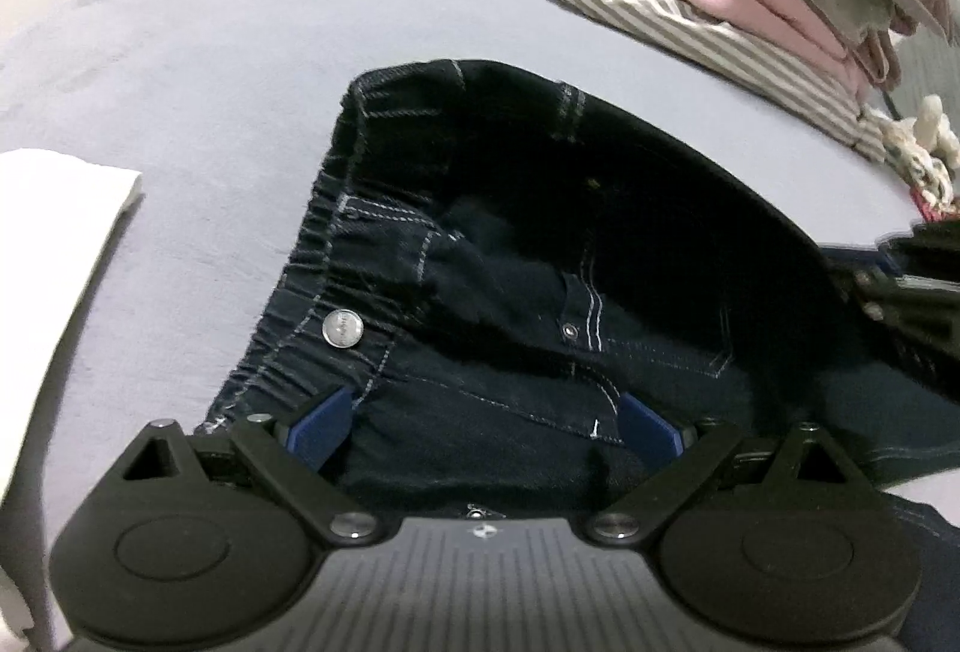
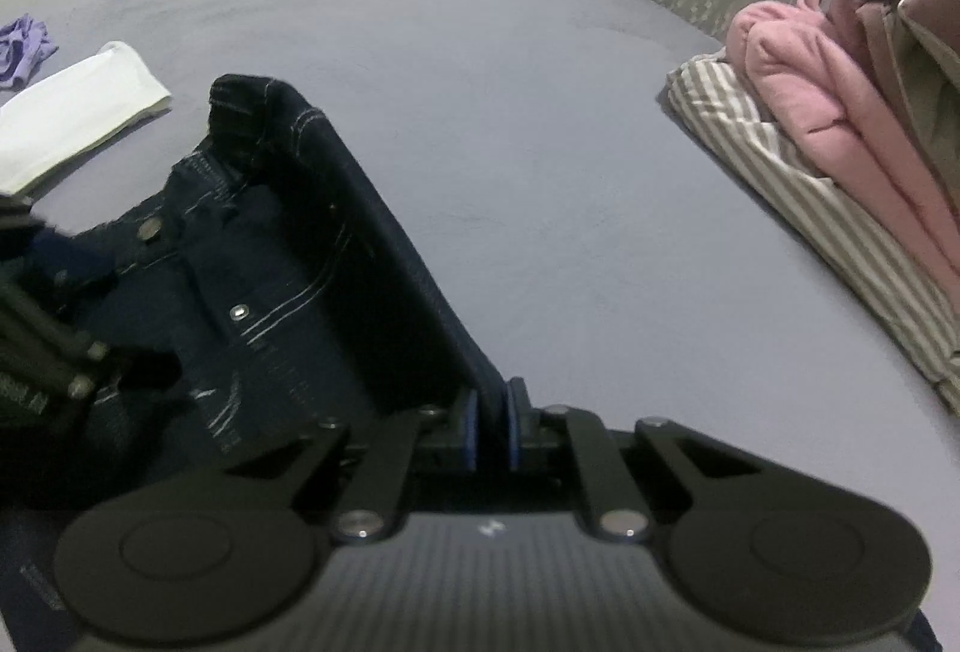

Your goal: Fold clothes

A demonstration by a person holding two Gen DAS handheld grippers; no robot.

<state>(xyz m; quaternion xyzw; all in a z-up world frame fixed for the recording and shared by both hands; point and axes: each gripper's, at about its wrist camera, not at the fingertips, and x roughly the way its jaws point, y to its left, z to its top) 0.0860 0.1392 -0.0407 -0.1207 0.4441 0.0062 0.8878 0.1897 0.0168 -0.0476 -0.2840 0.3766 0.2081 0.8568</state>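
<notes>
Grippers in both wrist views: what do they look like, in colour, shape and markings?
The left gripper and right gripper look the same: matte black bodies with a ribbed grey centre panel bearing a small white logo, two round black discs at the sides, black linkage bars on silver pivot pins, and blue pads on the jaws. No cables, sleeves or hands show.
</notes>
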